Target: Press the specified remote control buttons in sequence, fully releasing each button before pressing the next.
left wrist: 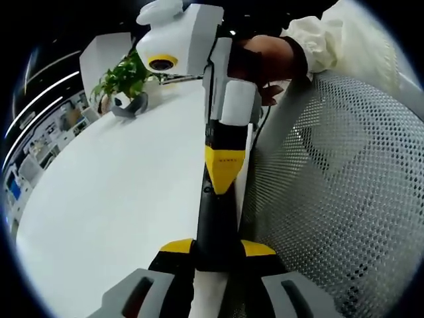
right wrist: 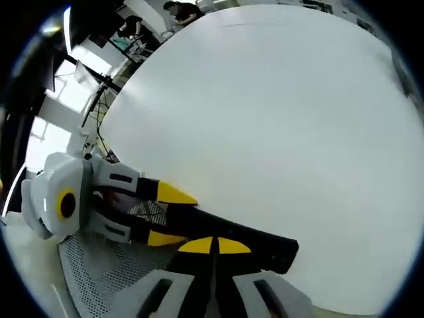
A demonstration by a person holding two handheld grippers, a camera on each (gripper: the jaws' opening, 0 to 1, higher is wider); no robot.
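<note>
A broad white bench (left wrist: 119, 199) runs toward a potted plant (left wrist: 122, 79) and office shelving, while at its edge beside a mesh chair (left wrist: 344, 199) the left claw (left wrist: 215, 262) and right claw (right wrist: 213, 248) each clench the black remote (left wrist: 215, 225), a hand (left wrist: 265, 56) above.

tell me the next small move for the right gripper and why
Probably lift the right gripper straight off the remote, so the button fully releases before the next press. Its shut yellow tips rest on the remote's face, while the left gripper clamps the remote's near end. Which button lies under the tips cannot be seen.
</note>
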